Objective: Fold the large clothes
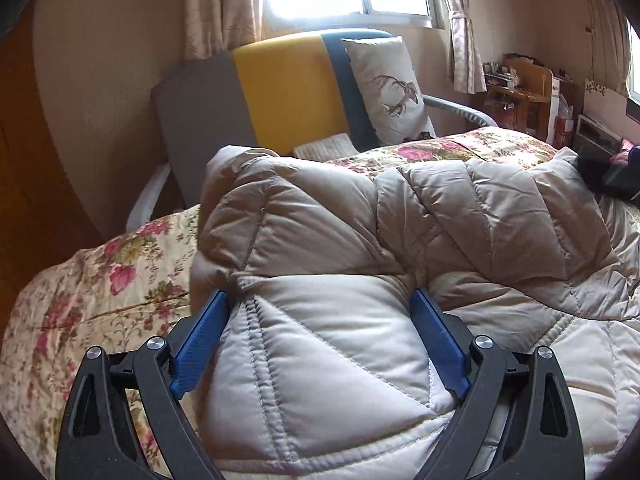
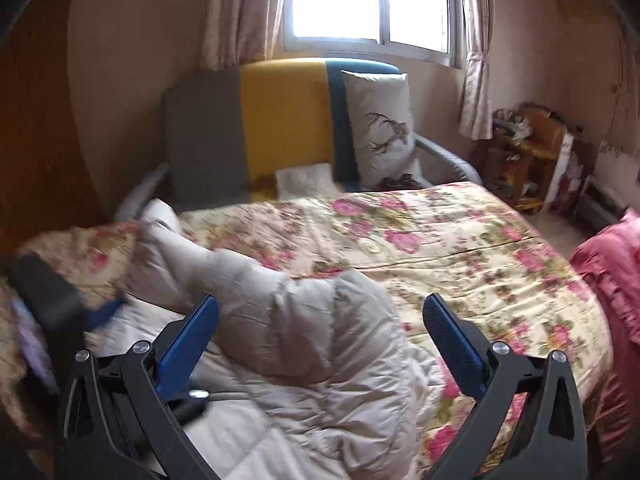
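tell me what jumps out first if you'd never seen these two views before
The puffy beige quilted coat dominates, heaped across the near side of the bed on a floral bedspread. The left gripper has its blue jaws spread wide around a bulge of the coat; the right gripper hovers open above it. Behind the bed, a yellow, grey and blue chair back stands under a bright window.

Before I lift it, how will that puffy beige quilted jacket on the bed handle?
The quilted jacket probably flops and drapes: it already lies crumpled in soft folds. Its puffy panels suggest it is light for its bulk. The smooth, shiny shell may slip between the jaws.
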Demonstrator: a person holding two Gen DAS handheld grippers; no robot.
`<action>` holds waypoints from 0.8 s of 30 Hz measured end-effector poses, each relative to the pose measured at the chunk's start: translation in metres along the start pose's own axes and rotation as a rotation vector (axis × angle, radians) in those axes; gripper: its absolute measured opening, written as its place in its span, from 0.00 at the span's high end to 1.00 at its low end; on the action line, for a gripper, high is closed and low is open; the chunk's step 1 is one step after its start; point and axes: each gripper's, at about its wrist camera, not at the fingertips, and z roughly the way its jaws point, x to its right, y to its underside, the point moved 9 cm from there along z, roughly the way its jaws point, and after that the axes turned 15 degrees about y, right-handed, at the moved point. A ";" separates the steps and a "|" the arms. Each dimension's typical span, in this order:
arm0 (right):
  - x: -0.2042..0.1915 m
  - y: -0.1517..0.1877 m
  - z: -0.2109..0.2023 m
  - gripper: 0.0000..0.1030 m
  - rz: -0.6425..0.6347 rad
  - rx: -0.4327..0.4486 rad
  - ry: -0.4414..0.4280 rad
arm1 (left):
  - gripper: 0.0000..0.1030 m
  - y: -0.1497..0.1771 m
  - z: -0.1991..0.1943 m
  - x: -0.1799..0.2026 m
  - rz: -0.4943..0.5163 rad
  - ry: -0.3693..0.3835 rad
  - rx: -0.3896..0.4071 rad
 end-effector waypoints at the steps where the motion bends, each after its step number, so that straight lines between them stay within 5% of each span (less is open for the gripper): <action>1: 0.002 0.009 0.012 0.02 -0.007 -0.024 0.032 | 0.10 0.000 -0.005 -0.001 -0.008 -0.003 0.010; 6: 0.008 0.037 0.056 0.02 0.133 -0.142 -0.097 | 0.04 0.001 -0.006 -0.002 -0.046 0.020 0.011; 14: -0.003 0.058 0.121 0.02 0.174 -0.330 -0.263 | 0.04 0.002 0.038 -0.002 -0.074 0.027 -0.071; 24: -0.004 0.057 0.119 0.02 0.116 -0.249 -0.228 | 0.03 0.007 0.041 -0.002 -0.080 0.018 -0.073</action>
